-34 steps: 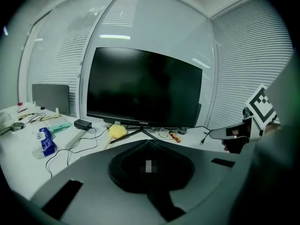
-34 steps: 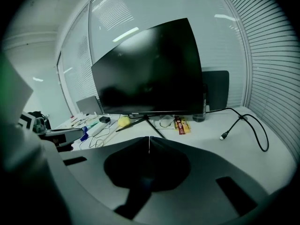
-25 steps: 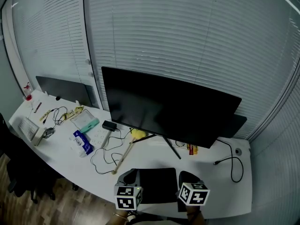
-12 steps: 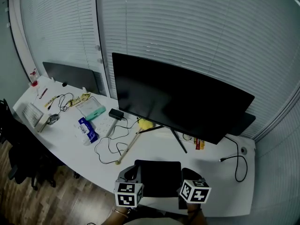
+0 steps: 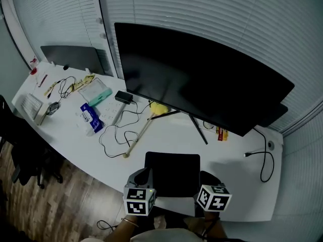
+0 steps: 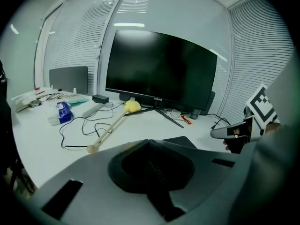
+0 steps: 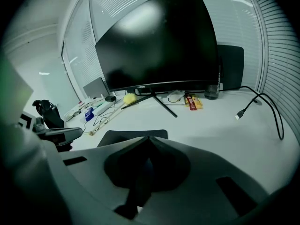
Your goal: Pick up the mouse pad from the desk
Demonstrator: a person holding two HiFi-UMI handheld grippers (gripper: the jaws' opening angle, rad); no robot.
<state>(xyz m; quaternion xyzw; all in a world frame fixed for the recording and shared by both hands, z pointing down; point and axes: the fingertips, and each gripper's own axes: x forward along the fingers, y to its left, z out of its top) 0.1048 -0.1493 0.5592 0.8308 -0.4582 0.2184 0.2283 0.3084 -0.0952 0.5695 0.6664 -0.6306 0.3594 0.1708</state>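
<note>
A black rectangular mouse pad (image 5: 172,174) lies flat on the white desk (image 5: 237,185), close to its front edge and in front of the monitor's stand. My left gripper (image 5: 143,177) hovers at the pad's left edge and my right gripper (image 5: 207,178) at its right edge. Both are shut with nothing between their tips. In the left gripper view the pad (image 6: 182,142) shows just past the closed tips (image 6: 149,141). From the right gripper view, the pad (image 7: 125,136) lies ahead and left of the closed tips (image 7: 149,138).
A wide dark monitor (image 5: 202,79) stands behind the pad on thin legs. To the left lie a yellow-headed stick (image 5: 142,133), looped black cables (image 5: 118,135), a power adapter (image 5: 123,97) and a blue packet (image 5: 90,117). A cable (image 5: 263,165) trails at the right.
Both grippers have come down toward the desk beside the mouse pad, which now shows larger and nearer between them. Their jaws stay closed.
</note>
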